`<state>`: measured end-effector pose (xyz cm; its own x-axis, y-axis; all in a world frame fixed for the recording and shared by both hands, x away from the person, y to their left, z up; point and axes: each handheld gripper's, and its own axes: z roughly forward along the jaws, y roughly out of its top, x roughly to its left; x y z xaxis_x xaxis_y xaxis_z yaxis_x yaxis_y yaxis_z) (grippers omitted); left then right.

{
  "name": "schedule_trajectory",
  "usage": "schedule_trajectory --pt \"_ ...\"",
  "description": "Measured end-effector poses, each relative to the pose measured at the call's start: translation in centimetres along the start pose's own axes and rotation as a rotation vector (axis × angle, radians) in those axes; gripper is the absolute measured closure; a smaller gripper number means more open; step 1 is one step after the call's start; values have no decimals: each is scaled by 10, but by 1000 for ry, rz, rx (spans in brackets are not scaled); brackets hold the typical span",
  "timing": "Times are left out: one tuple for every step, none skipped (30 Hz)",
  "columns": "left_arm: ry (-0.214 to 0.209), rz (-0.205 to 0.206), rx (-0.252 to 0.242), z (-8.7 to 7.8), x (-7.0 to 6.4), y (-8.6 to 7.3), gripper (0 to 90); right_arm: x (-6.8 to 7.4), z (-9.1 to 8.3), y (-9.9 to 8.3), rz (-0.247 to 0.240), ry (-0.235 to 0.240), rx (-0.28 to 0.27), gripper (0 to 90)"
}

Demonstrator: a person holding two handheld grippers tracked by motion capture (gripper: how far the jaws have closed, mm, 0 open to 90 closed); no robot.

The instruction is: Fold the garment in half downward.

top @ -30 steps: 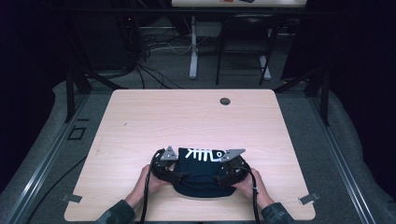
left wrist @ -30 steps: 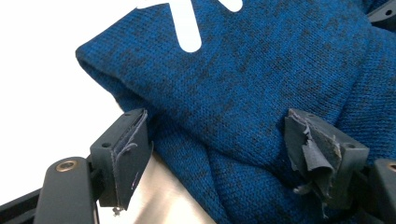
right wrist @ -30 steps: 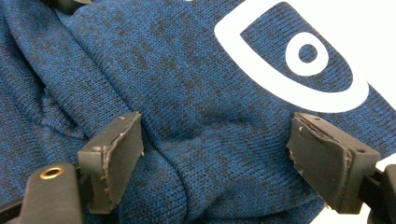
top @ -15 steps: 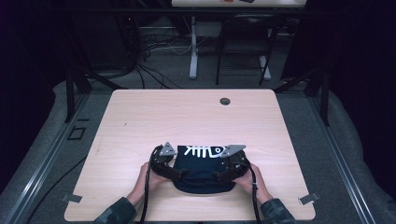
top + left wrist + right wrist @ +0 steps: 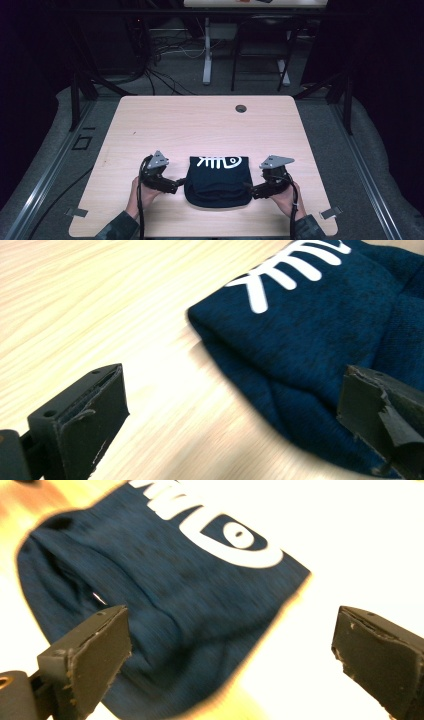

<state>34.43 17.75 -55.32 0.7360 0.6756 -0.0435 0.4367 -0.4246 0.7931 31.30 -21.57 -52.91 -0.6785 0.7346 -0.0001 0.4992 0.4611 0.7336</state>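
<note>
A folded dark navy garment [image 5: 217, 182] with a white fish-skeleton print lies near the front edge of the light wooden table [image 5: 200, 125]. My left gripper [image 5: 175, 184] sits just off the garment's left side, its jaws wide apart with bare wood between them. In the left gripper view the garment [image 5: 320, 335] lies ahead, reaching the right jaw. My right gripper [image 5: 248, 189] rests at the garment's right side, open as well. The right gripper view, blurred, has the garment [image 5: 165, 595] spread between and beyond its jaws, held by neither.
A round cable hole [image 5: 241, 108] sits near the table's far edge. Metal rails [image 5: 50, 165] run along both sides of the table over grey floor. Table legs and cables [image 5: 165, 55] stand beyond the far edge. Tape marks [image 5: 76, 212] sit at the front corners.
Both grippers have let go of the garment and moved apart to its left and right sides. The garment now lies flat, folded on the table.
</note>
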Motion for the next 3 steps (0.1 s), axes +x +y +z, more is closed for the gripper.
schedule_trajectory --pt "-2 -13 3 -1 2 -2 0 -3 -2 -4 8 -10 7 16" --pt "9 -17 8 -3 4 -5 0 -6 -4 -9 21 -20 10 16" --pt "16 -22 11 -4 5 -7 0 -9 -5 -14 43 -32 10 13"
